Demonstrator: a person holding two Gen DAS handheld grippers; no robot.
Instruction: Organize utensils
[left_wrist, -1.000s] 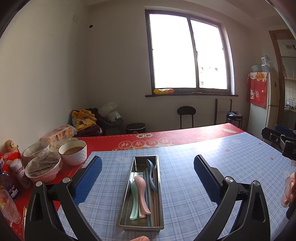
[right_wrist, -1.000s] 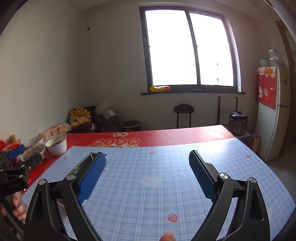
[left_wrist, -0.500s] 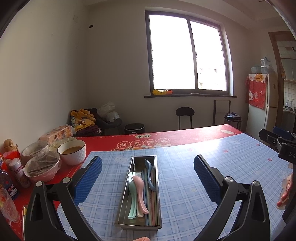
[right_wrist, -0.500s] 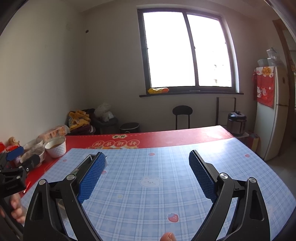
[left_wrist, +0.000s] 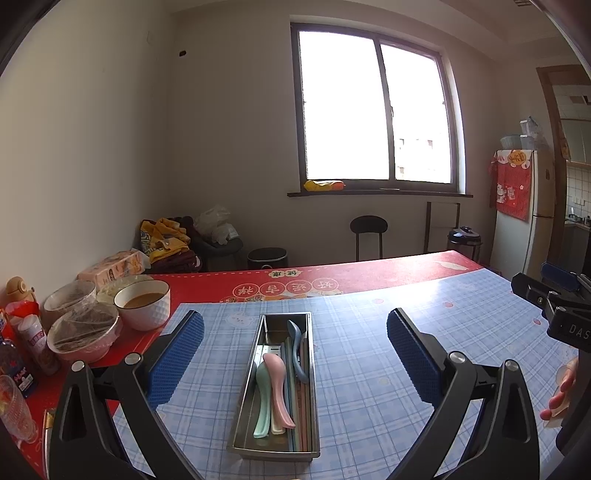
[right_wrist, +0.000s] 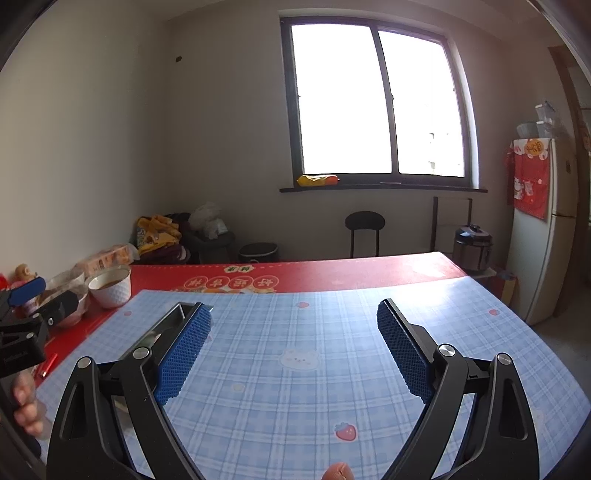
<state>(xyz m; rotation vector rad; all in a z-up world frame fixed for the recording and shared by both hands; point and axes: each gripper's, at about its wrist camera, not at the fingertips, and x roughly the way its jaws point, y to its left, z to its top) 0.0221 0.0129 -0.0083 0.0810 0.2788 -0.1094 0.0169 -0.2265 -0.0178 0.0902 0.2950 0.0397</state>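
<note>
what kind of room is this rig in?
Most likely a home dining room beside a kitchen: a dining table with a plaid cloth, a fridge, a rice cooker, and food bowls next to the utensil tray.

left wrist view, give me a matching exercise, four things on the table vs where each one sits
1. pink spoon
2. blue spoon
3. white bowl
4. metal tray

a. on the red cloth, left of the tray
b. centred between the open left gripper fingers
c. in the tray, nearer the camera
d. in the tray, toward its far end

Pairs: 1-c, 2-d, 3-a, 4-b
</note>
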